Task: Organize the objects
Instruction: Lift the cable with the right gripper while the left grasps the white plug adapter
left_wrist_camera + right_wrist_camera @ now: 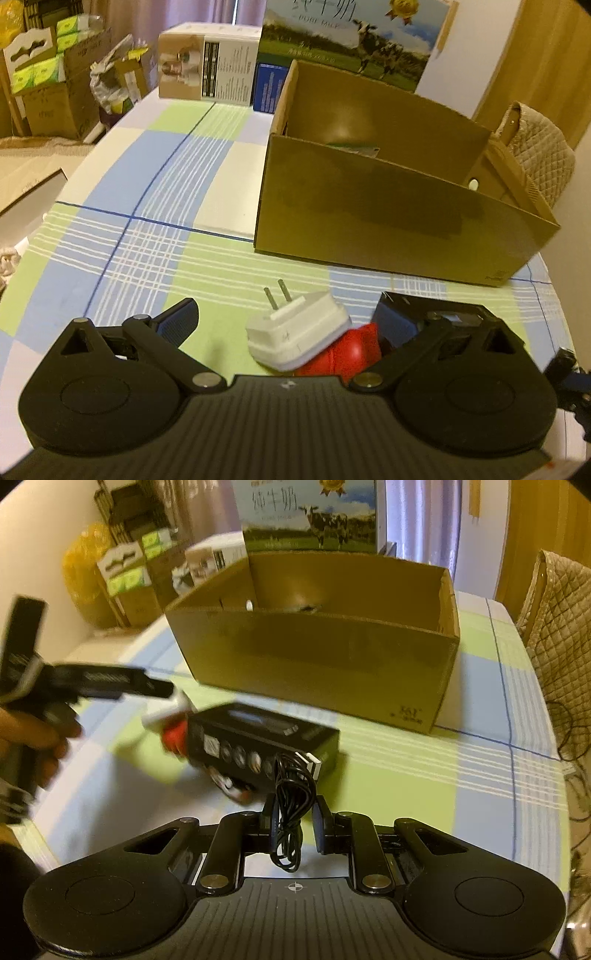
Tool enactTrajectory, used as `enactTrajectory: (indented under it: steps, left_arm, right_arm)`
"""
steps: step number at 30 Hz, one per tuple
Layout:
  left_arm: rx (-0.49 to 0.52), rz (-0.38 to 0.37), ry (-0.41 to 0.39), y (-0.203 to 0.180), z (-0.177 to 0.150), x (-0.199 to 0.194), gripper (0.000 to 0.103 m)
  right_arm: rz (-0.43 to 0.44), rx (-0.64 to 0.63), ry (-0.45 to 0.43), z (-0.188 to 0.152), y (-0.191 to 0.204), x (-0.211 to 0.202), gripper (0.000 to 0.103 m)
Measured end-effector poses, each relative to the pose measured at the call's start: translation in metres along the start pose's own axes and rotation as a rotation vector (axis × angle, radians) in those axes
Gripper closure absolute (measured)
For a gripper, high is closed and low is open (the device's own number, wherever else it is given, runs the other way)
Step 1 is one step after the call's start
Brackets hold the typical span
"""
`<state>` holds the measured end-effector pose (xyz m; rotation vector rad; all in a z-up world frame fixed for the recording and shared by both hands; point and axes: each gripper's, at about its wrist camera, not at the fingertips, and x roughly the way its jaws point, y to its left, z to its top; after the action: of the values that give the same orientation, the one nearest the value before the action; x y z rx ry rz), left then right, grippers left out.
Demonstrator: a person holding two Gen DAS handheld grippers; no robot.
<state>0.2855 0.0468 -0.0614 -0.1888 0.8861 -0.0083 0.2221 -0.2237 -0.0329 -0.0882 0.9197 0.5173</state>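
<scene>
Low over table, left gripper (pixel 284 325) spread around white plug (pixel 299 334), right gripper (pixel 293 823) pinching black cable (pixel 291 794)

Dim, warm indoor lighting with soft shadows; strong fisheye curvature and dark corners; left gripper (pixel 162 690) motion-blurred in right wrist view, its detail possibly unreliable.

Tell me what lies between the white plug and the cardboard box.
Nothing: in the left wrist view only bare checked tablecloth separates the white plug from the cardboard box.
</scene>
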Motion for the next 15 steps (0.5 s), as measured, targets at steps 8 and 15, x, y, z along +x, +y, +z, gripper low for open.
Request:
enactTrajectory:
  steps: [8, 15]
  left_arm:
    - [0.014, 0.016, 0.083, -0.006, 0.003, 0.029, 0.016]
    - [0.036, -0.008, 0.117, 0.003, -0.005, 0.03, 0.031]
  right_arm:
    - [0.032, 0.083, -0.031, 0.014, -0.008, 0.003, 0.088]
    - [0.047, 0.085, -0.028, 0.016, -0.004, 0.009, 0.088]
